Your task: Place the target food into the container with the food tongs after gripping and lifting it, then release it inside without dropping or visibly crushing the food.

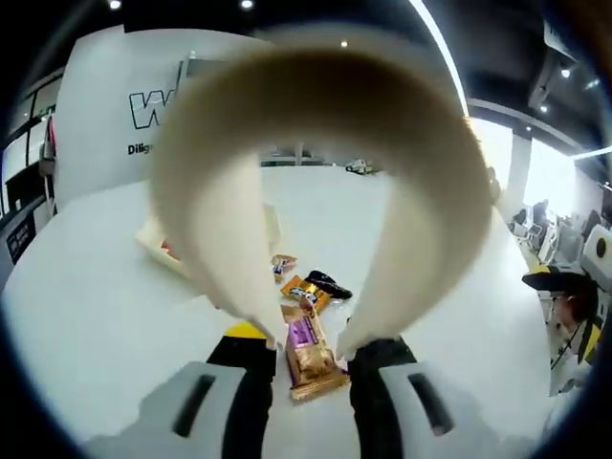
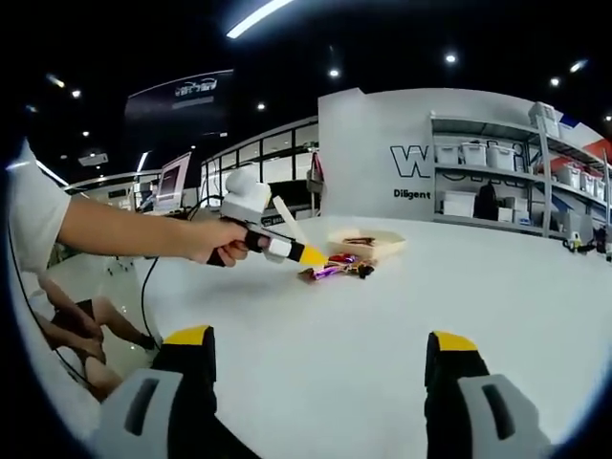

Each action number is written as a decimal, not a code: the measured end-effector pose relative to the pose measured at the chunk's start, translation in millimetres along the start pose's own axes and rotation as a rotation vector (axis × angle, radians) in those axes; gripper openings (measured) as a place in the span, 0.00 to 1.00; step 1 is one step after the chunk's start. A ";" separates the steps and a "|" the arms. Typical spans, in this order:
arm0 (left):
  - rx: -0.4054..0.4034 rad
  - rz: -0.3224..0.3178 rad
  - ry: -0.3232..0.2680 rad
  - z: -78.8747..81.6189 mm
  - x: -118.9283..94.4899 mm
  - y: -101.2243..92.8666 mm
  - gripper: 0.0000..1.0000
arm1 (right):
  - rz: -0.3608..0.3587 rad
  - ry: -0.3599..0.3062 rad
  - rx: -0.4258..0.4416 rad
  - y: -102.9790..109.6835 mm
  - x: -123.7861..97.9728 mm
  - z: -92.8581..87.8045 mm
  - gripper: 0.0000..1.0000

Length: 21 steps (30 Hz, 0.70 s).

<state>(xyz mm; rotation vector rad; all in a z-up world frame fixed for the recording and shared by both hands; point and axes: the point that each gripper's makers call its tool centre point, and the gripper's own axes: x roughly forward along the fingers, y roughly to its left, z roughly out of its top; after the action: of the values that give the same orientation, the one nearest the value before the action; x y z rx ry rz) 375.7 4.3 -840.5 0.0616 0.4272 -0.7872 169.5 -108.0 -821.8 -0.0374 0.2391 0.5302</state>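
In the left gripper view, the left hand-held gripper point(image 1: 312, 356) is clenched on the cream food tongs point(image 1: 316, 153), whose tips straddle the purple-and-gold snack bar point(image 1: 311, 356) at lower centre; squeeze gently (the wrapper may crumple) before lifting toward the container point(image 1: 158, 239) at middle left. In the right gripper view, the right hand-held gripper point(image 2: 316, 356) hangs released over the counter point(image 2: 382, 306), snacks at centre frame.

The left gripper view looks down close over the snack packets point(image 1: 311, 335). The right gripper view faces them from well apart, low across the white table point(image 2: 382, 316), sharing packets and shallow container point(image 2: 366, 242).
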 end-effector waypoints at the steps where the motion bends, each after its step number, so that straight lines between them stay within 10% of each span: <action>1: -0.004 0.001 -0.002 0.5 0.1 0.6 0.28 | -0.005 0.009 -0.004 -2.3 1.6 -2.4 0.89; 21: -0.041 0.011 0.019 -5.7 3.1 1.6 0.28 | -0.100 -0.014 0.057 -28.5 7.1 8.7 0.99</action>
<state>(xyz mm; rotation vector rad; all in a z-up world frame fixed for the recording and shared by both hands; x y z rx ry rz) 376.8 4.5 -847.1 0.0331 0.4611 -0.7677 191.7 -128.2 -815.7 0.0095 0.2376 0.4243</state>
